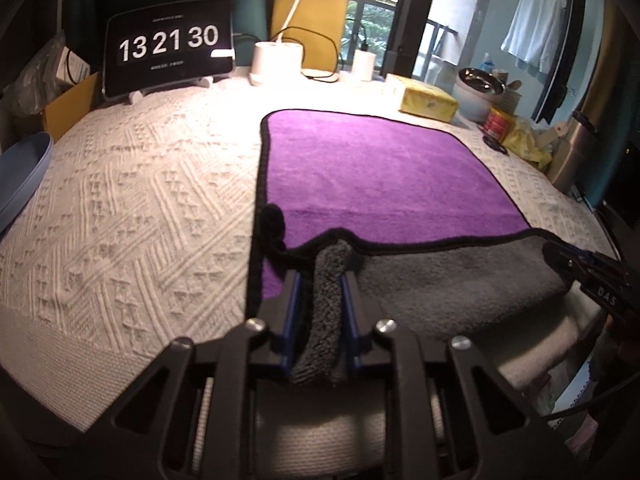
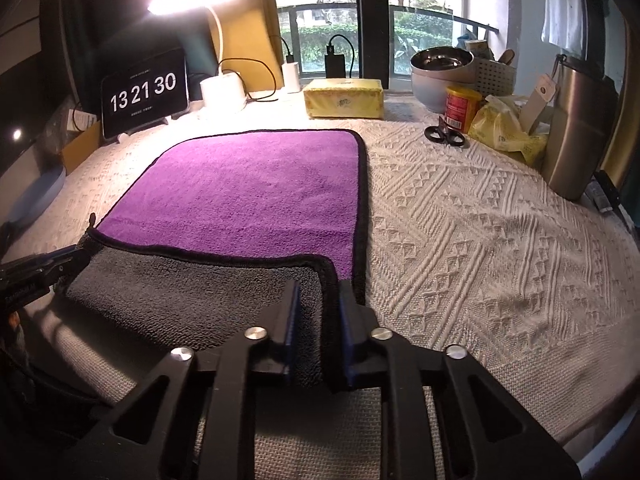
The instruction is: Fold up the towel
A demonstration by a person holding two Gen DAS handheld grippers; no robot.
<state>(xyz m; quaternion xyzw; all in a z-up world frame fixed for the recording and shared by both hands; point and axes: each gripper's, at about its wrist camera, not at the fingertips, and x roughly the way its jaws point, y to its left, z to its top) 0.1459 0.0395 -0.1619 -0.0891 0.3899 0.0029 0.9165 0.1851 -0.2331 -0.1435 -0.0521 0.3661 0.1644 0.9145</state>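
Observation:
A towel [image 1: 380, 168], purple on one face and grey on the other with black trim, lies on the white woven cloth. Its near edge is lifted and turned over, showing the grey side [image 1: 460, 276]. My left gripper [image 1: 318, 280] is shut on the near left corner of the towel. My right gripper [image 2: 318, 292] is shut on the near right corner of the towel [image 2: 256, 196]. The right gripper shows at the right edge of the left wrist view [image 1: 560, 256], and the left gripper at the left edge of the right wrist view [image 2: 76, 258].
At the back stand a tablet clock [image 2: 144, 94], a white lamp base [image 2: 222, 92] with cables, and a yellow tissue pack [image 2: 344, 98]. To the right are scissors [image 2: 444, 136], a red tin [image 2: 462, 108], bowls [image 2: 440, 68] and a steel flask [image 2: 576, 128]. A blue plate [image 1: 24, 176] sits left.

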